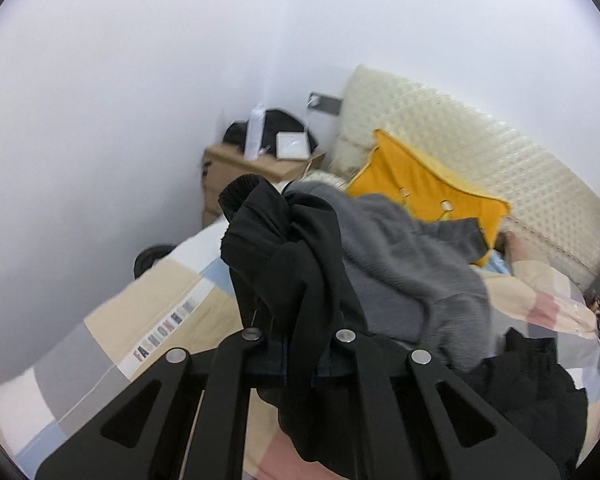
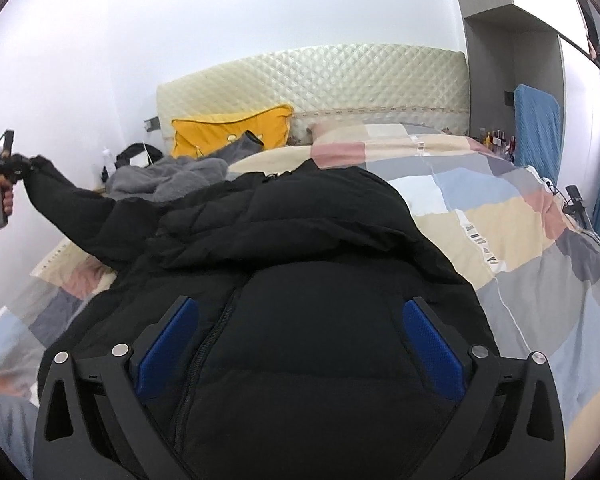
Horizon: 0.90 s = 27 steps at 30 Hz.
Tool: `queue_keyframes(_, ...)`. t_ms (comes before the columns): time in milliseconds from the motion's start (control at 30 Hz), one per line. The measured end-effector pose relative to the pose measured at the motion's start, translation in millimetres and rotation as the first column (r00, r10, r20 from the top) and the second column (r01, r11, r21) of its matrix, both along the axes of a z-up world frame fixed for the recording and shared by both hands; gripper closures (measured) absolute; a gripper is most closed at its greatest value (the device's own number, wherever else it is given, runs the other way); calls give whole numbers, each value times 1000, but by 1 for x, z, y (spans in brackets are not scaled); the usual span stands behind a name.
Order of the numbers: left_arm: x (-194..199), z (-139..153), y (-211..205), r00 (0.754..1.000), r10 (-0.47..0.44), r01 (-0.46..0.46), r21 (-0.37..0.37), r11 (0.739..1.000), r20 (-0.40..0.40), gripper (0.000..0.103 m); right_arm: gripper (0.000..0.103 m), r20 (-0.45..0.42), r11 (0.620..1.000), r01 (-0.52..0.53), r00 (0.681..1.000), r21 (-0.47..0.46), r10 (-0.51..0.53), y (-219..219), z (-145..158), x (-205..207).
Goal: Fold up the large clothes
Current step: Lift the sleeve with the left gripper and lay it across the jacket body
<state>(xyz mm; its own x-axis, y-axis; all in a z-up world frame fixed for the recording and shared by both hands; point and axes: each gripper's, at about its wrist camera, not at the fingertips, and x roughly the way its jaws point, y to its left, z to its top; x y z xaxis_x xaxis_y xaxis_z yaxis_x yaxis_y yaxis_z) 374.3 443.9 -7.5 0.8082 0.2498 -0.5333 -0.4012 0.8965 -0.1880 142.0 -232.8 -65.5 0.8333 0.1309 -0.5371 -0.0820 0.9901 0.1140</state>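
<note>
A black puffer jacket (image 2: 300, 240) lies spread on the bed. My left gripper (image 1: 300, 340) is shut on the jacket's sleeve (image 1: 284, 248) near its ribbed cuff and holds it up off the bed; it also shows far left in the right wrist view (image 2: 16, 164), with the sleeve (image 2: 60, 192) stretched out. My right gripper (image 2: 300, 320) is open, its blue pads (image 2: 168, 344) wide apart just above the jacket's body beside the zip.
A grey fleece garment (image 1: 412, 264) and a yellow pillow (image 1: 428, 184) lie near the quilted headboard (image 2: 340, 80). The patchwork duvet (image 2: 500, 240) covers the bed. A wooden nightstand (image 1: 236, 172) with a bottle and box stands in the corner. A blue chair (image 2: 536, 128) is right.
</note>
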Motion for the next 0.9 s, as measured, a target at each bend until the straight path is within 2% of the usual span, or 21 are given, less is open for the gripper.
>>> queue_keyframes(167, -18, 47, -51, 998, -46, 44, 45, 998, 45, 97, 0, 10, 999, -10, 1000, 44, 10, -19, 8, -10)
queue_keyframes(233, -24, 58, -76, 997, -66, 61, 92, 994, 49, 97, 0, 21, 998, -22, 1000, 58, 21, -26, 13, -13)
queue_keyframes(400, -34, 92, -140, 989, -124, 113, 118, 987, 87, 97, 0, 57, 999, -46, 997, 18, 45, -35, 23, -16)
queue_keyframes(500, -37, 117, -182, 981, -152, 133, 158, 978, 117, 97, 0, 76, 998, -66, 995, 8, 65, -41, 25, -20)
queue_keyframes(567, -39, 131, -212, 977, -166, 137, 201, 970, 136, 97, 0, 79, 997, -75, 994, 8, 74, -47, 24, -25)
queue_keyframes(667, -39, 147, -250, 966, -214, 181, 214, 960, 147, 97, 0, 78, 996, -77, 994, 34, 74, -59, 23, -30)
queue_keyframes(800, -40, 158, -304, 942, -302, 257, 270, 928, 143, 97, 0, 103, 991, -92, 991, 97, 82, -78, 31, -36)
queue_keyframes(900, -37, 161, -347, 923, -361, 315, 279, 907, 131, 97, 0, 110, 980, -122, 988, 157, 106, -88, 36, -35)
